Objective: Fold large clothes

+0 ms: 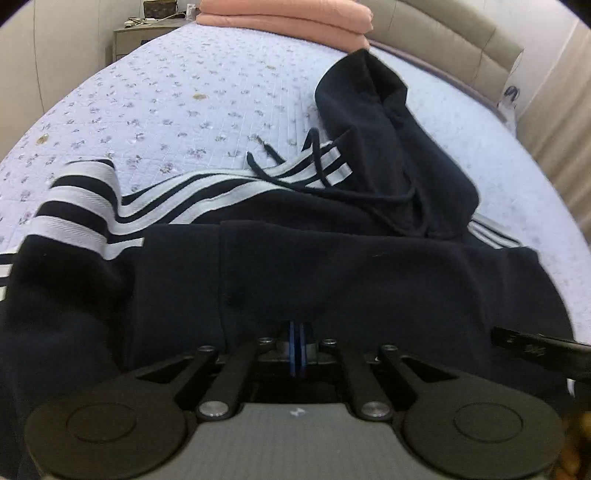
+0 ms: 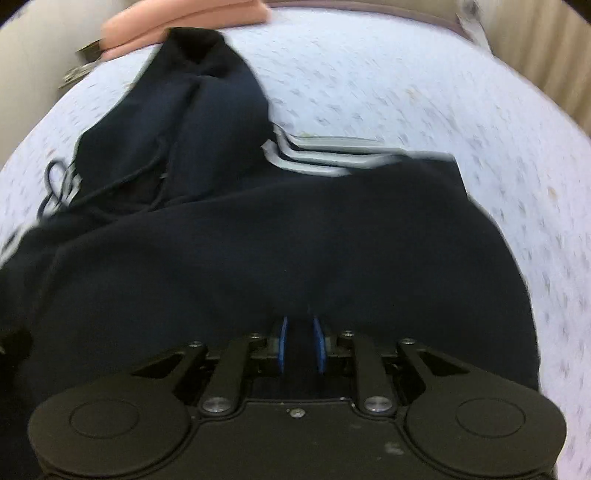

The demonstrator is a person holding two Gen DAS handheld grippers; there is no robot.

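A navy hoodie [image 1: 295, 266] with white sleeve stripes [image 1: 177, 195] lies on a floral bedspread [image 1: 177, 92], its hood [image 1: 384, 122] and drawstring [image 1: 317, 162] pointing toward the headboard. My left gripper [image 1: 297, 332] is shut on the hoodie's near hem, blue pads pressed together. In the right wrist view the hoodie [image 2: 295, 236] fills the middle, its hood [image 2: 192, 92] at upper left. My right gripper [image 2: 301, 332] has dark hem fabric between its slightly parted blue pads. The right gripper's finger [image 1: 539, 343] shows at the left view's right edge.
A folded pink blanket [image 1: 288, 18] lies at the head of the bed, also in the right wrist view [image 2: 184, 22]. A nightstand [image 1: 144, 33] stands at the far left, a padded headboard [image 1: 443, 33] behind. Bare bedspread [image 2: 424, 92] lies beyond the hoodie.
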